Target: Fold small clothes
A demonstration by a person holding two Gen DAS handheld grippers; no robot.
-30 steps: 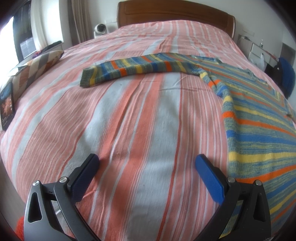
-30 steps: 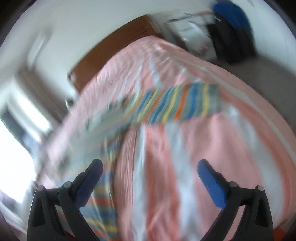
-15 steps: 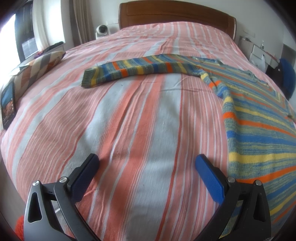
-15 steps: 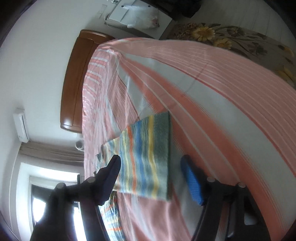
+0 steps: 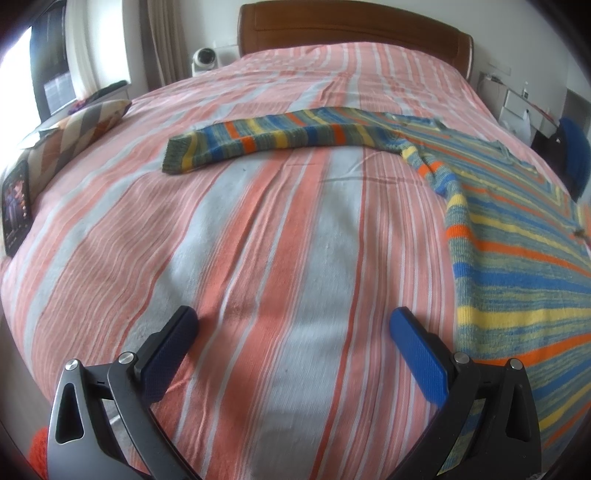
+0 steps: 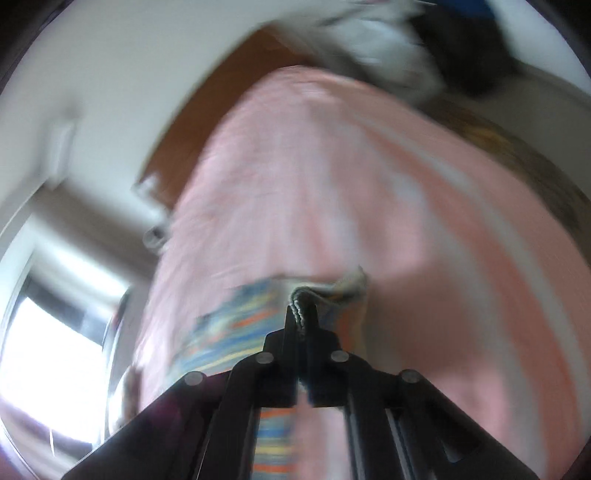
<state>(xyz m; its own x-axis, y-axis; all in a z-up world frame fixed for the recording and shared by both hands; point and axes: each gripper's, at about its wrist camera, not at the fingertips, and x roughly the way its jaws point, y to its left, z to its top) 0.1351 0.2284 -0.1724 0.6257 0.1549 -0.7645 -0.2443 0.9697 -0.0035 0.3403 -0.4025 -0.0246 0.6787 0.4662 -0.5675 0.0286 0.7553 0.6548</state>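
A striped knit sweater (image 5: 517, 266) in blue, yellow, orange and grey-green lies flat on the bed, its body at the right and one sleeve (image 5: 266, 138) stretched out to the left. My left gripper (image 5: 291, 332) is open and empty, low over the bedspread, left of the sweater's body. In the blurred right wrist view my right gripper (image 6: 301, 314) is shut on the cuff of the sweater's other sleeve (image 6: 332, 291), which is bunched between the jaws and lifted off the bed.
The bed has a pink, orange and white striped cover (image 5: 258, 258) and a wooden headboard (image 5: 351, 26). A patterned pillow (image 5: 74, 136) and a dark book (image 5: 14, 206) lie at the left edge. A blue chair (image 5: 572, 151) and a shelf stand at the right.
My right gripper has closed on the sleeve cuff it was straddling and is swinging it, blurring its view. My left gripper has barely moved and stays open.
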